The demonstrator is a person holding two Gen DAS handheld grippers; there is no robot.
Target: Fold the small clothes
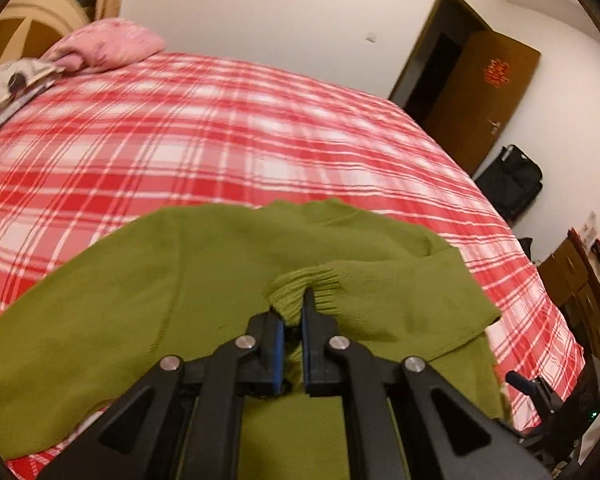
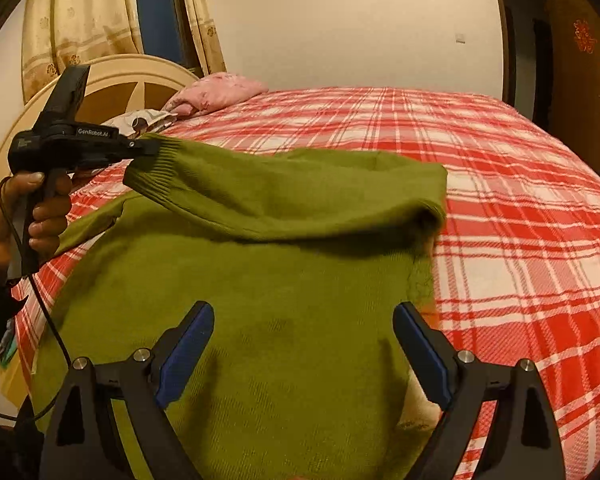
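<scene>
A green knitted sweater [image 2: 268, 288] lies spread on the red plaid bed [image 2: 500, 168]. One sleeve [image 2: 284, 196] is lifted and drawn across the body toward the left. My left gripper [image 1: 294, 310] is shut on that sleeve's ribbed cuff [image 1: 304, 280]; in the right wrist view the left gripper [image 2: 150, 146] holds the cuff [image 2: 156, 168] above the sweater's upper left, with a hand [image 2: 40, 208] on its handle. My right gripper [image 2: 304, 320] hovers open over the sweater's lower body, nothing between its fingers.
A pink pillow [image 2: 216, 92] and a patterned cloth [image 1: 8, 88] lie by the round headboard [image 2: 112, 92]. A brown door [image 1: 480, 100] stands open at the far right, with a black bag [image 1: 508, 180] and cluttered furniture [image 1: 580, 272] beside the bed.
</scene>
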